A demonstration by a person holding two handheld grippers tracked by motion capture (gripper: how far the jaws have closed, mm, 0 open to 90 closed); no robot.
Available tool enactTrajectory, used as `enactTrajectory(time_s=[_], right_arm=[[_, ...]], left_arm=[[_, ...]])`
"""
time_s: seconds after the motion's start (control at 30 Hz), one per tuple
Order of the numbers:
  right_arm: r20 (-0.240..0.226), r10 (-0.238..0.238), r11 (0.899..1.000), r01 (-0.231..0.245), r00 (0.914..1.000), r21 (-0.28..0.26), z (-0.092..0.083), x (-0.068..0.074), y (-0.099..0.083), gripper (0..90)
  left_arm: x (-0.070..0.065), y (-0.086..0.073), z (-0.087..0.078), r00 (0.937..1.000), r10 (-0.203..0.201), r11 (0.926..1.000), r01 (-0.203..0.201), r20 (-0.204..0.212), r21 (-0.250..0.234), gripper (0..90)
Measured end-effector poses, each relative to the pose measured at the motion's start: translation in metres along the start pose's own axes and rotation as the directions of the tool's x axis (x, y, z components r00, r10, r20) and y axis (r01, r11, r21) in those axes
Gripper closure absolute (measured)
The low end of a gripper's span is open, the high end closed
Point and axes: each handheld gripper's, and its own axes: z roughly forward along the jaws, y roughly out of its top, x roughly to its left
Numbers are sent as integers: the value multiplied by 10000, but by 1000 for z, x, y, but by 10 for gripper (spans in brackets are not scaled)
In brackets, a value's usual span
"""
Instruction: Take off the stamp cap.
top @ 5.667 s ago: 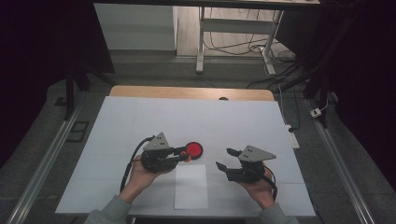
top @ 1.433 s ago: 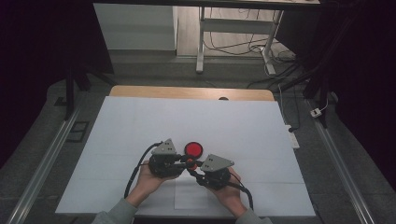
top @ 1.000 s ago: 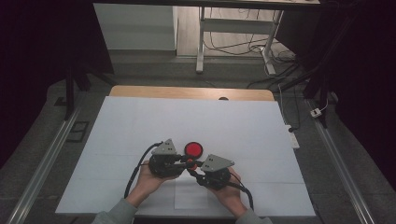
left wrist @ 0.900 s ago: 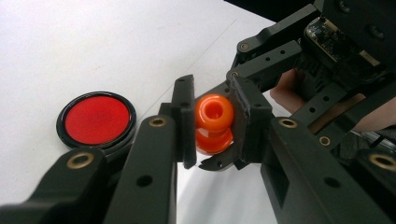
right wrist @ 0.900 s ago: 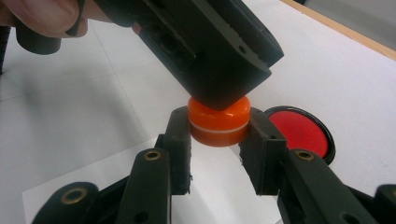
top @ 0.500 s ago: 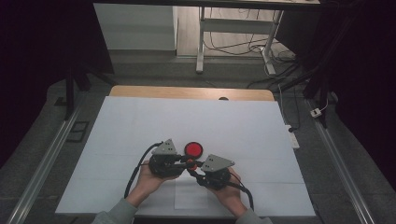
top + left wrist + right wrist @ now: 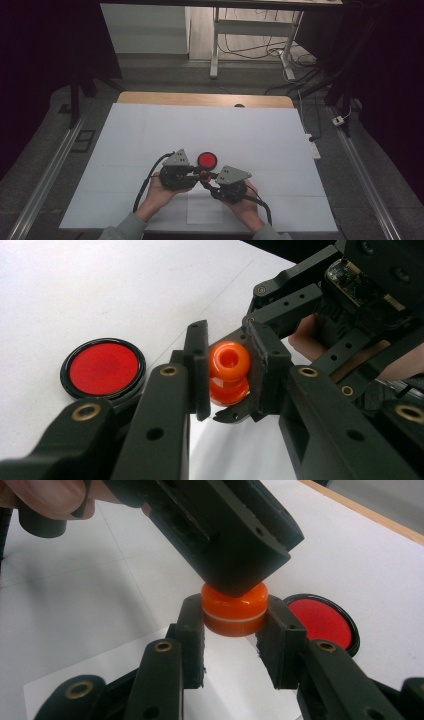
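Two tools, left and right, clamped on orange two-piece knob; its long axis runs between them, hollow end toward left.

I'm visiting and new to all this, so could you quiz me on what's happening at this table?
1. True or false: both the left gripper and right gripper clamp the small orange two-part plastic piece.
2. Where is the round red disc with a black rim? A) on the white table beside the grippers B) between the jaws C) on the floor
3. Fill in: a white ____ lies under the person's hands.

Key: 1 true; 2 A; 3 paper sheet.
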Motion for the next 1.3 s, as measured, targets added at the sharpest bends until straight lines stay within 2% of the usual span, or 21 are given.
enactTrajectory(time_s=[0.47,0.5,0.53,0.6,0.67,0.7,0.73,0.9,1.07,1.3], right_arm=[[-34,-27,10000,27,10000,16,1,0,-2,647],[-22,-62,10000,62,10000,2,1,1,-2,647],[-21,-113,9999,113,9999,87,1,1,-2,648],[218,-628,9949,609,9978,800,5,1,-7,648],[91,-265,9986,261,9996,464,6,0,-13,648],[48,44,9997,-45,10000,258,4,-2,-12,648],[87,111,9999,-112,9999,75,2,-3,-9,648],[197,58,9998,-62,9998,196,-1,-4,-9,648],[187,62,9995,-68,9998,304,1,-5,-10,647],[217,150,9992,-157,9997,361,0,-6,-12,647]], left_arm=[[1,-1,1,10000,-51,9999,50,54,125,725],[1,-1,1,9999,-110,9999,110,78,71,726],[3,0,-2,9997,-223,9995,223,24,-227,726],[9,2,-13,9986,-505,9963,515,154,-683,726],[11,1,-19,9993,-370,9968,372,38,-714,726],[11,1,-19,9995,-318,9973,319,16,-666,726],[10,1,-19,9996,-294,9976,297,48,-628,726],[7,2,-14,9997,-212,9981,220,140,-568,725],[9,1,-16,9992,-369,9977,376,146,-569,725],[9,1,-13,9992,-391,9985,394,79,-387,724]])
